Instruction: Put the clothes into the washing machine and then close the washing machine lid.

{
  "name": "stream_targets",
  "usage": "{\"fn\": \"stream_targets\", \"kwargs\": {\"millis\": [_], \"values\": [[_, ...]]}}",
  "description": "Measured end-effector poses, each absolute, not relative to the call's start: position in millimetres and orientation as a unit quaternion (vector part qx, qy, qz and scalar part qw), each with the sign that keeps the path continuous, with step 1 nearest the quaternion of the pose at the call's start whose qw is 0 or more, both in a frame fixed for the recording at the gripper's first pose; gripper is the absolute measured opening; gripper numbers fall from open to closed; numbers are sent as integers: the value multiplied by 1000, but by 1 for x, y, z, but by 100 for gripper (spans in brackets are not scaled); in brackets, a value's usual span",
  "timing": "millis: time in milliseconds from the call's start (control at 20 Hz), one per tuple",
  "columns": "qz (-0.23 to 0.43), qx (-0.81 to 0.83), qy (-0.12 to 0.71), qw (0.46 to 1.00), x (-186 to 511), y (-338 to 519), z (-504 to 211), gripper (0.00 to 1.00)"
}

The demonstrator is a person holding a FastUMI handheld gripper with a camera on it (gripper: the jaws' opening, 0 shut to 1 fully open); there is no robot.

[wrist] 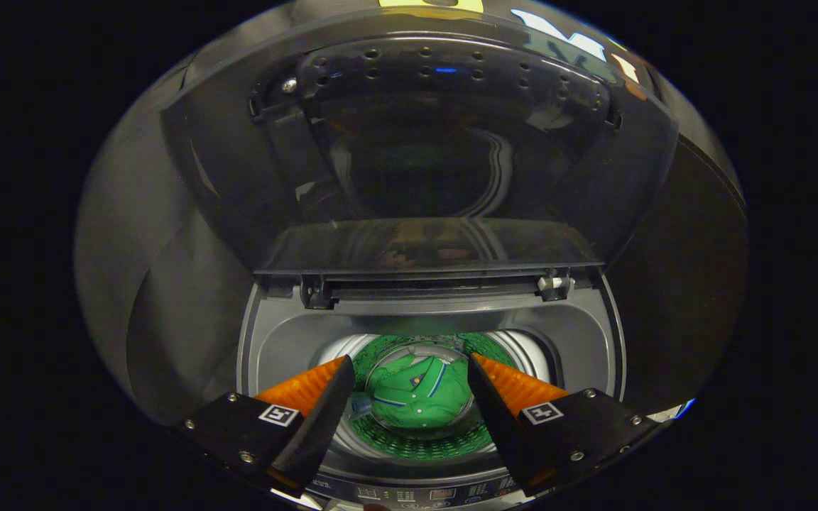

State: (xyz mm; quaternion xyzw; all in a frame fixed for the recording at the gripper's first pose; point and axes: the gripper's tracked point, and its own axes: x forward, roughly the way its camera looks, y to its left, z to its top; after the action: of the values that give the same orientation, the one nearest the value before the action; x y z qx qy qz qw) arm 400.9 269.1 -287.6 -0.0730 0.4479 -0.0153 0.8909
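one garment: green shirt (416, 394) w/ collar and dark trim lies crumpled at the bottom of the washer drum (416, 443), seen between the fingers and below them.
gripper (409, 369): fingers spread wide over the tub opening, nothing held.
lid (423, 142): dark see-thru panel, stands raised beyond the fingers on its rear hinge (554, 284).
handling: shirt looks soft and light, already in; lid likely rigid, smooth and glossy, prob. slippery, so best taken at its free top edge and eased down, not dropped.
surface: grey tub rim (579, 341), control panel (444, 493) just under the fingers.
room: dark booth, dim light, reflections on the lid.
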Motion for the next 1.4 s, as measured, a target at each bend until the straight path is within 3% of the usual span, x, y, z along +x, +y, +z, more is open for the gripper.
{"fn": "stream_targets", "kwargs": {"millis": [800,1400], "values": [[-32,-71,374,924,411,272,-212,98],[-36,-98,223,969,436,270,-61,98]]}}
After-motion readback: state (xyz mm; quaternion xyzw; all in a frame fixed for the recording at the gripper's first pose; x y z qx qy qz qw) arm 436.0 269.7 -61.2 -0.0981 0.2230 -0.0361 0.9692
